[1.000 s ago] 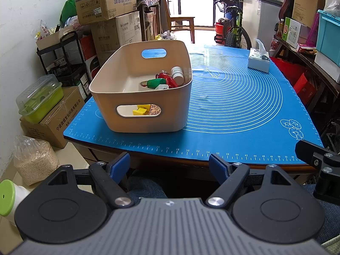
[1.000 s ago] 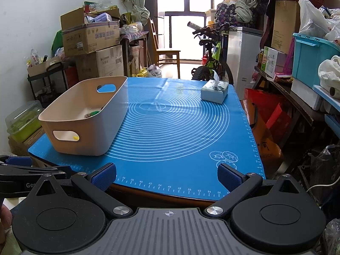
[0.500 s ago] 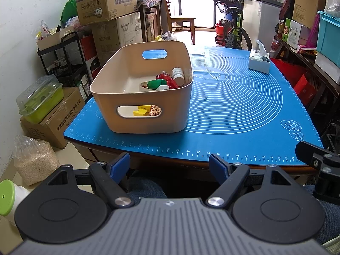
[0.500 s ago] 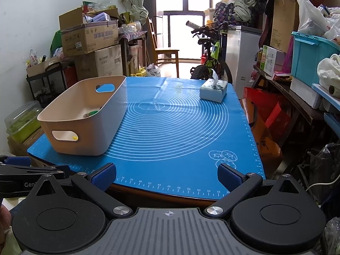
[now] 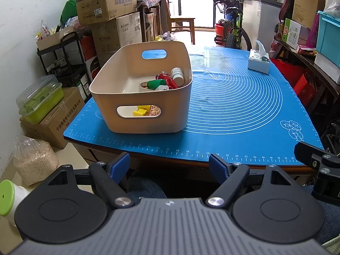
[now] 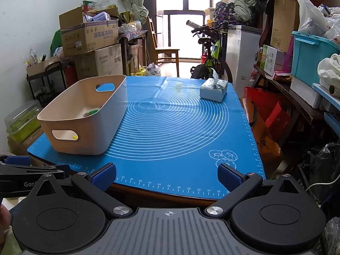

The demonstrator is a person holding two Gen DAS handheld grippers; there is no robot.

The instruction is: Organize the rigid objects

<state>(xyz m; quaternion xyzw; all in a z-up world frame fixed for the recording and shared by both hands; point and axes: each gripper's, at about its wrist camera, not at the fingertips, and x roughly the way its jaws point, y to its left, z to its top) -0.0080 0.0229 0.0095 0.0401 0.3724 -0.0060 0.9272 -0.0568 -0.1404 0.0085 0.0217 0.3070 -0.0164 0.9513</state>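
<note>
A beige plastic bin [image 5: 148, 97] stands on the left of the blue mat [image 5: 233, 106]. It holds several small objects: a green piece [image 5: 156, 83], a red piece [image 5: 167, 78], a white bottle [image 5: 177, 74] and a yellow block [image 5: 141, 111] seen through the handle slot. The bin also shows in the right wrist view [image 6: 89, 119]. My left gripper [image 5: 170, 166] is open and empty, below the table's front edge. My right gripper [image 6: 166, 174] is open and empty at the front edge.
A tissue box [image 6: 213, 89] sits at the mat's far right. Stacked cardboard boxes [image 5: 106, 2] and a shelf stand left of the table. A bicycle [image 6: 210, 48] is behind it. Crates and bags line the right side [image 6: 312, 51].
Both grippers have drifted very slightly; the view of the bin and mat shifts a little. Nothing was picked up or let go.
</note>
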